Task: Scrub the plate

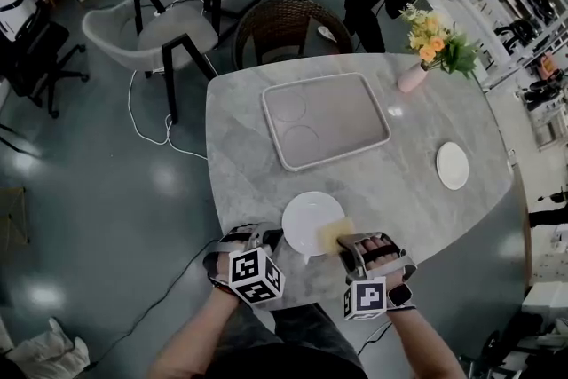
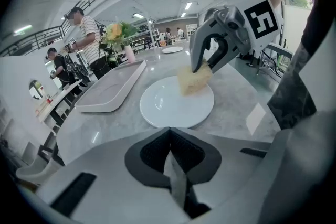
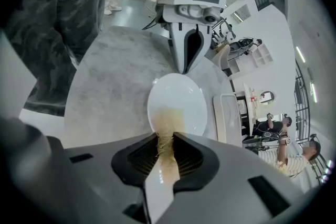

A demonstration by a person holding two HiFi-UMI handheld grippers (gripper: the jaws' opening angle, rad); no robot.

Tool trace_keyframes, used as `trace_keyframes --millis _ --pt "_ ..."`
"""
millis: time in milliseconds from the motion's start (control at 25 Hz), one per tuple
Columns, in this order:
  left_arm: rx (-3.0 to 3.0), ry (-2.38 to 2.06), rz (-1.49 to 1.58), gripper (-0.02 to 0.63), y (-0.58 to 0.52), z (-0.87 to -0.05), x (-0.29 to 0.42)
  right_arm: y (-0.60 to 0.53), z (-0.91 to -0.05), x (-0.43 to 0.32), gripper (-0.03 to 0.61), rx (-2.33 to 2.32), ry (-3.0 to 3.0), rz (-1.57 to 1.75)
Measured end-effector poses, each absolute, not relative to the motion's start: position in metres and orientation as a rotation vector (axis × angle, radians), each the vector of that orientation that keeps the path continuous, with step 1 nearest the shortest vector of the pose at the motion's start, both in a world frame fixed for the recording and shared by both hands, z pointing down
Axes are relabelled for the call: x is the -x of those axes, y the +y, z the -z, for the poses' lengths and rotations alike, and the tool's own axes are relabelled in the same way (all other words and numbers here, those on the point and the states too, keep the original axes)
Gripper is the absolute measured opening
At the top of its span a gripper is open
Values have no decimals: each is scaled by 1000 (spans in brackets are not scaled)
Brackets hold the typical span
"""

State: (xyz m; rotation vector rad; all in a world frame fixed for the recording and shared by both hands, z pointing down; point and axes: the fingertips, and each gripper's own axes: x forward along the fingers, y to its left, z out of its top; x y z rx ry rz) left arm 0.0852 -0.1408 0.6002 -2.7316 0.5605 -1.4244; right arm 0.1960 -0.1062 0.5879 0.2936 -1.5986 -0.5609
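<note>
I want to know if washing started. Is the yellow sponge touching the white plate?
Touching. The left gripper view shows the sponge resting its lower edge on the plate, with no gap between them.

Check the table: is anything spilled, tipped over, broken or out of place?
Nothing stands out. The vase stands upright, the tray, the near plate and the small plate lie flat on the table, and the sponge held by the right gripper rests on the near plate.
</note>
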Motion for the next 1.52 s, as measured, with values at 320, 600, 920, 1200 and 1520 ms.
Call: trace_keyframes --millis 320,600,920,1200,1520 --pt "2733 552 1434 14 -142 -601 -87 -84 -591 -154 77 -134 -1643 601" --pt "2732 543 1439 14 -142 -600 -86 -94 -589 -125 77 1 -1672 642" --pt "2725 533 1450 14 -147 -603 -83 -136 -591 -114 77 63 -1621 781" --pt "2723 526 1456 14 -143 -600 -85 -162 -586 -113 77 -64 -1633 744" --pt "2728 524 1452 14 -144 -601 -86 -195 -585 -141 77 -219 -1541 732"
